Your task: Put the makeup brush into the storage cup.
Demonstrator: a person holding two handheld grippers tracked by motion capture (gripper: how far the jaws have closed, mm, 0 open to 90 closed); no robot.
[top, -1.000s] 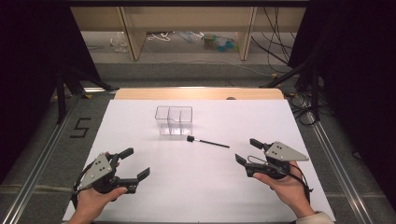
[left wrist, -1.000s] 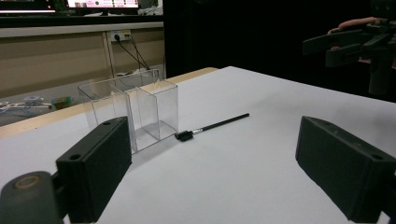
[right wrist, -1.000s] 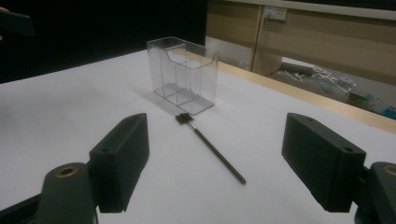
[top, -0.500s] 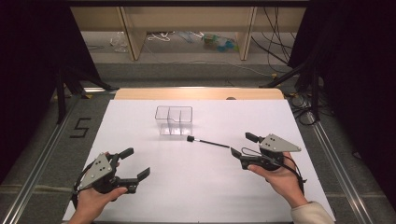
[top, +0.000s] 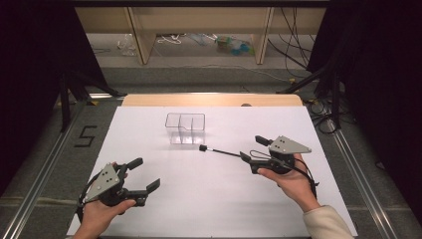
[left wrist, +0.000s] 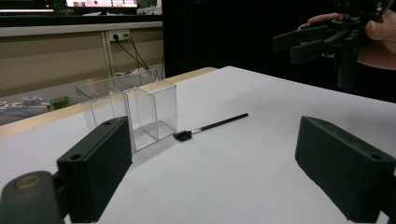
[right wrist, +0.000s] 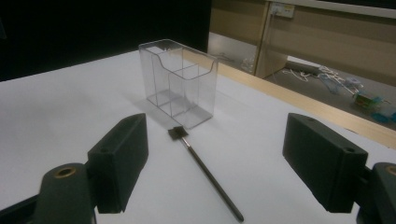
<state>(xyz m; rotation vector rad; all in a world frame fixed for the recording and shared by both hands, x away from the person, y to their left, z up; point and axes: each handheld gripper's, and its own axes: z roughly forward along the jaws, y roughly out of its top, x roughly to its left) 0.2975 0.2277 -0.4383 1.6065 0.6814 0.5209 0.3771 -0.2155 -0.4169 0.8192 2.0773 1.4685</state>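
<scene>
A clear plastic box (top: 185,128) with inner dividers stands upright at the far middle of the white table (top: 209,204). Just right of it lies a thin black brush (top: 219,151), its square head toward the box. My right gripper (top: 252,148) is open at the brush's tail end, jaws pointing left along it. In the right gripper view the brush (right wrist: 205,172) runs between my open jaws toward the box (right wrist: 180,84). My left gripper (top: 144,173) is open near the front left, holding nothing. The left gripper view has the box (left wrist: 128,105), brush (left wrist: 215,125) and right gripper (left wrist: 303,44) ahead.
A wooden strip (top: 209,99) borders the table's far edge, with shelving and cables (top: 224,42) behind it. Metal rails (top: 358,174) run along both sides. A "5" mark (top: 85,135) is on the floor at left.
My right gripper has moved left and slightly forward, up to the brush's tail end. The left gripper, the box and the brush have stayed put.
</scene>
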